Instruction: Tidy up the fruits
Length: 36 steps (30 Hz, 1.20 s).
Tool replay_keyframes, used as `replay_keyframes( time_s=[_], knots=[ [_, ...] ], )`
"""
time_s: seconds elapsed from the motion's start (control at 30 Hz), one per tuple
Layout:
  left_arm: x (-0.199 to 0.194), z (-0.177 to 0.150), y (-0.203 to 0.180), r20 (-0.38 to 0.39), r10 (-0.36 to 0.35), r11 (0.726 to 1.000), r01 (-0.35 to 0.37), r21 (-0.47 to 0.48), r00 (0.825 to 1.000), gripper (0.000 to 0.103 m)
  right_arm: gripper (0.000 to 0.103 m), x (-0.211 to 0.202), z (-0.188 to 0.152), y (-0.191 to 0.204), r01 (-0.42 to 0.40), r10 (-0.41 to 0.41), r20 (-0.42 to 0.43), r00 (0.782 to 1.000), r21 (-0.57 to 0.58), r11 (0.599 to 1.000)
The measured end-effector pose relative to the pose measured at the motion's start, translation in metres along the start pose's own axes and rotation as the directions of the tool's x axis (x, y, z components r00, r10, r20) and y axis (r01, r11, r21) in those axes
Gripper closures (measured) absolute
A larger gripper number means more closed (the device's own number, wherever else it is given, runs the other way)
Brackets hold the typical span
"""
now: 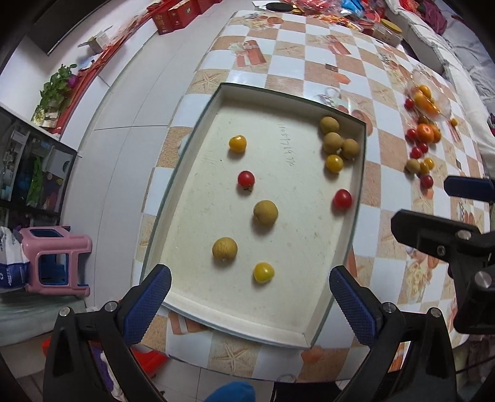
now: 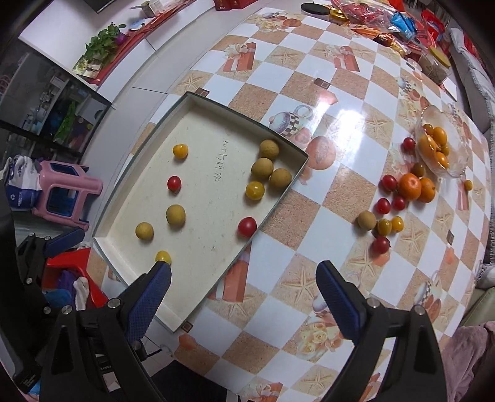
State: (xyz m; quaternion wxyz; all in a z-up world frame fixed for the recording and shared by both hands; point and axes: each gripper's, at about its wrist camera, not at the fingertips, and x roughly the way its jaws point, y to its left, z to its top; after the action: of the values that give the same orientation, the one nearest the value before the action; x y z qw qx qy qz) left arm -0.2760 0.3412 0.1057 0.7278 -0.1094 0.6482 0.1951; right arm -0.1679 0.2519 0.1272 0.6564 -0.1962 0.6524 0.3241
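Note:
A shallow white tray (image 1: 360,173) (image 2: 287,188) lies on the checkered table. It holds several fruits: brown longans (image 1: 265,212) (image 2: 175,214), yellow tomatoes (image 1: 263,272) (image 2: 255,190) and red tomatoes (image 1: 342,199) (image 2: 247,226). More loose fruit (image 1: 420,148) (image 2: 399,198) lies on the table to the right, beside a glass bowl (image 1: 445,102) (image 2: 458,154) of orange fruits. My left gripper (image 1: 249,297) is open and empty above the tray's near edge. My right gripper (image 2: 243,297) is open and empty above the table at the tray's right side; it also shows in the left wrist view (image 1: 433,213).
A pink stool (image 1: 57,256) (image 2: 66,194) stands on the floor left of the table. Red packages and snack bags (image 2: 380,18) crowd the table's far end. A jar (image 1: 388,32) stands at the far right. A sofa (image 1: 458,52) runs along the right.

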Motion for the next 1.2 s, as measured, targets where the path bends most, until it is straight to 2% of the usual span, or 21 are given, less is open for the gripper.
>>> replay_keyframes(
  time_s=[0.33,0.67,1.2],
  knots=[
    [-0.013,-0.009,-0.003,0.003,0.008,1.0,-0.008,0.024,1.0,0.0,0.007,-0.015,0.001,0.005,0.017,-0.016,0.012,1.0,-0.027,0.999],
    [-0.017,-0.013,-0.003,0.005,0.013,1.0,-0.013,0.024,1.0,0.0,0.007,-0.015,-0.002,0.015,0.035,-0.036,-0.003,0.999,-0.074,0.997],
    [-0.019,-0.016,-0.006,0.003,0.012,1.0,-0.012,0.029,1.0,0.0,0.007,-0.016,-0.002,0.019,0.037,-0.038,-0.001,0.999,-0.081,0.996]
  ],
)
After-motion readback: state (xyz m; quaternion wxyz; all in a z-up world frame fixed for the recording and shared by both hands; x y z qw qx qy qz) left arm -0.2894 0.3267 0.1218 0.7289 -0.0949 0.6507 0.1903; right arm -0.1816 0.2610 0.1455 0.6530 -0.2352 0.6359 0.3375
